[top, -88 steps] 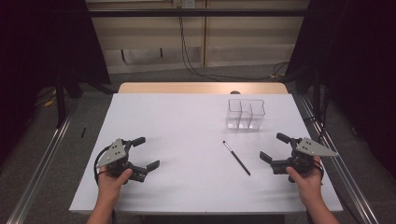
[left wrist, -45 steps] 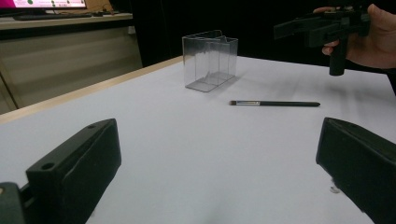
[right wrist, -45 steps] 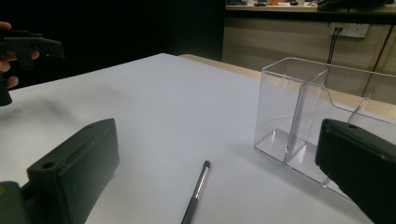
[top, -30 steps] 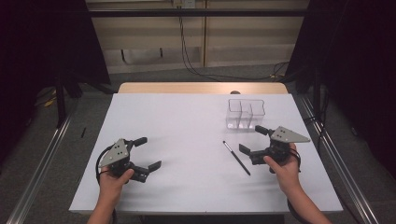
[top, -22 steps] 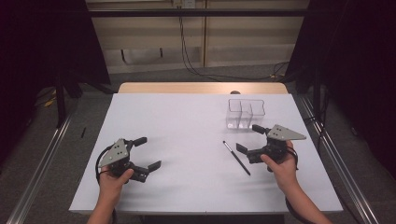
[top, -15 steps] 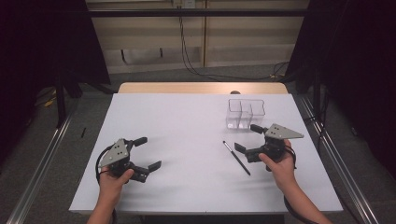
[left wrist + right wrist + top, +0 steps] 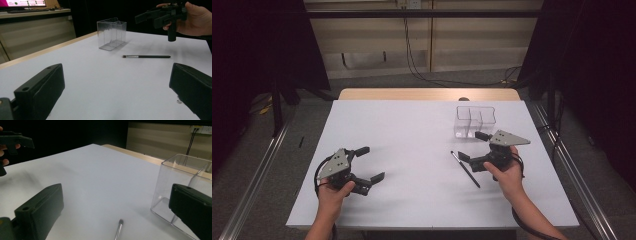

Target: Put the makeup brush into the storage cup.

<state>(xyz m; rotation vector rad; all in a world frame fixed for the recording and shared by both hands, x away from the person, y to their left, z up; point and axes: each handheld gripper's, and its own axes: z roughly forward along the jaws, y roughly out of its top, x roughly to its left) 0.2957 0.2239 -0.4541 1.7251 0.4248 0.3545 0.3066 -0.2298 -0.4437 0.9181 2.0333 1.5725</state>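
A thin black makeup brush point(image 7: 465, 169) lies flat on the white table point(image 7: 412, 130), its bristle end pointing away from me. In the right gripper view its tip point(image 7: 119, 228) shows low between the jaws. My right gripper point(image 7: 472, 146) hovers open just above and beside the brush's far end, holding nothing. At the left front, my left gripper point(image 7: 371, 163) is open with nothing in it. From the left gripper view the brush point(image 7: 146, 56) lies well ahead, below the right gripper point(image 7: 162, 16).
A clear plastic box with compartments point(image 7: 474, 121) stands just beyond the right gripper, close to its far jaw; it appears as a box point(image 7: 185, 177) at the right in the right gripper view. The table's wooden far edge point(image 7: 427, 94) lies behind it.
My right gripper has moved left from the table's right side to the brush and stayed open. The left gripper and the brush have not moved.
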